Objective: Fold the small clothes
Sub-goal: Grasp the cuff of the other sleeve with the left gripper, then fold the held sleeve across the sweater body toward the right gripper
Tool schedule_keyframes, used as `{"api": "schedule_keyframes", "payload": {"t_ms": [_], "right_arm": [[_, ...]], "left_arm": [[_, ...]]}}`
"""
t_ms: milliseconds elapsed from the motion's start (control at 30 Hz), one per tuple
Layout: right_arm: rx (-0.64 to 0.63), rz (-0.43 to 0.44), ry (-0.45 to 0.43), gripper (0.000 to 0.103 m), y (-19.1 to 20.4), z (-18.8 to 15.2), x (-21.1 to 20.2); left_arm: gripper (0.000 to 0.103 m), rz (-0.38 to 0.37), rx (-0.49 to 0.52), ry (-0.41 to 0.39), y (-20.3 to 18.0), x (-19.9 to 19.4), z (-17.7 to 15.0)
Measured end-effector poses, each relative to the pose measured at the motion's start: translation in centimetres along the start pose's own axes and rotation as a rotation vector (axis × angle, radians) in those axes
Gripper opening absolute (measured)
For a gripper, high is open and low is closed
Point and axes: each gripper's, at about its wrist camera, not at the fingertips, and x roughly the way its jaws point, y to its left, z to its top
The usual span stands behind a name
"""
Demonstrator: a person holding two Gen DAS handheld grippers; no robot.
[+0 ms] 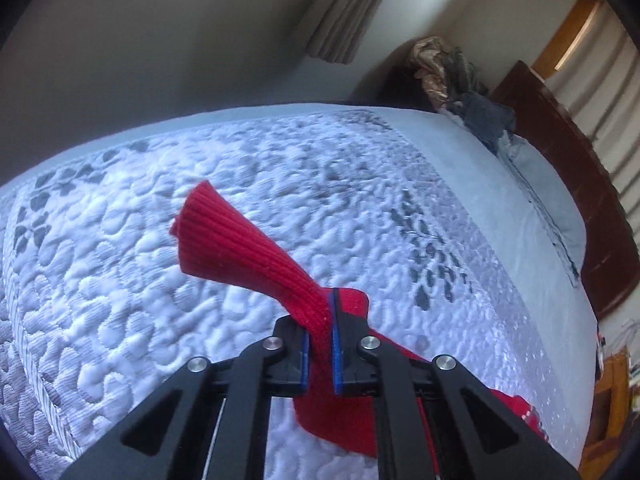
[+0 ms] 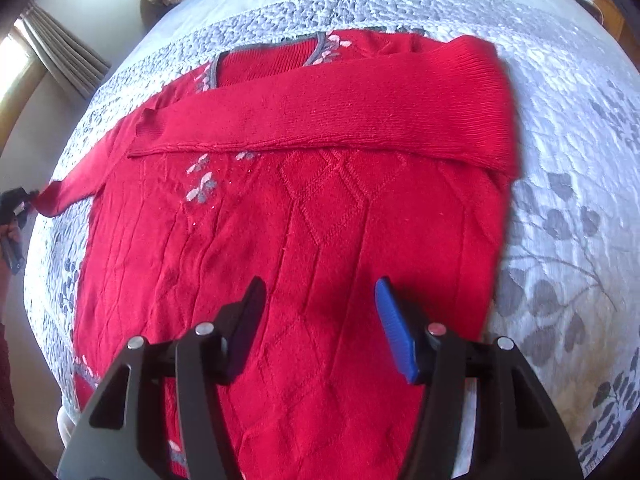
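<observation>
A red knit sweater (image 2: 320,220) lies flat on the quilted bedspread (image 2: 560,184), with one sleeve (image 2: 340,116) folded across its chest. My left gripper (image 1: 320,312) is shut on the cuff end of the other sleeve (image 1: 240,240) and holds it lifted above the bed. That gripper also shows in the right wrist view (image 2: 14,216), at the far left where the stretched sleeve ends. My right gripper (image 2: 320,304) is open and empty, hovering over the sweater's lower body.
The white and grey bedspread (image 1: 160,280) covers the bed. A pile of clothes (image 1: 448,76) lies at the far corner by the dark wooden headboard (image 1: 580,184). Curtains (image 1: 352,8) hang behind. A wooden side table (image 1: 612,400) stands at the right.
</observation>
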Motion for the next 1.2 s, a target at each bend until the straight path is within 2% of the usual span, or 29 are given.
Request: {"api": "schedule_keyframes", "payload": {"t_ms": [100, 267, 433, 633, 667, 733, 833, 867, 967, 1033, 1100, 1167, 1200], "right_arm": [[0.003, -0.006, -0.02, 0.057, -0.6, -0.4, -1.3], [0.022, 0.0, -0.058, 0.057, -1.9, -0.8, -3.3], [0.021, 0.004, -0.082, 0.057, -2.7, -1.3, -4.5], [0.023, 0.018, -0.086, 0.057, -3.1, -1.8, -4.4], [0.025, 0.022, -0.083, 0.057, -3.2, -1.8, -4.3], [0.029, 0.029, -0.07, 0.057, -3.1, -1.8, -3.9], [0.021, 0.027, -0.053, 0.057, -2.8, -1.7, -3.5], [0.013, 0.026, -0.048, 0.057, -2.5, -1.6, -3.3], [-0.008, 0.022, -0.039, 0.058, -1.9, -1.2, -3.0], [-0.027, 0.019, -0.033, 0.058, -0.9, -0.5, -2.6], [-0.041, 0.023, -0.03, 0.058, 0.1, 0.1, -2.2], [-0.061, 0.038, -0.028, 0.058, 1.8, 1.0, -1.8], [-0.074, 0.045, -0.029, 0.058, 2.7, 1.4, -1.6]], "left_arm": [[0.008, -0.065, 0.094, -0.01, -4.9, -1.5, -1.0], [0.008, -0.19, 0.249, 0.0, -14.1, -3.5, -5.0], [0.008, -0.329, 0.38, 0.053, -22.9, -5.0, -11.4], [0.008, -0.451, 0.549, 0.082, -30.6, -6.6, -20.4], [0.008, -0.463, 0.576, 0.105, -31.6, -6.4, -22.0], [0.008, -0.477, 0.646, 0.208, -33.4, -4.9, -26.0], [0.008, -0.432, 0.766, 0.381, -34.1, -2.1, -31.1], [0.009, -0.415, 0.792, 0.407, -33.8, -1.6, -31.9], [0.016, -0.422, 0.779, 0.43, -31.3, -1.9, -31.6], [0.028, -0.462, 0.721, 0.419, -29.3, -2.7, -29.1], [0.032, -0.472, 0.702, 0.371, -28.0, -3.6, -26.5], [0.033, -0.418, 0.694, 0.306, -26.6, -3.7, -24.0], [0.033, -0.398, 0.673, 0.299, -26.0, -3.3, -23.1]]}}
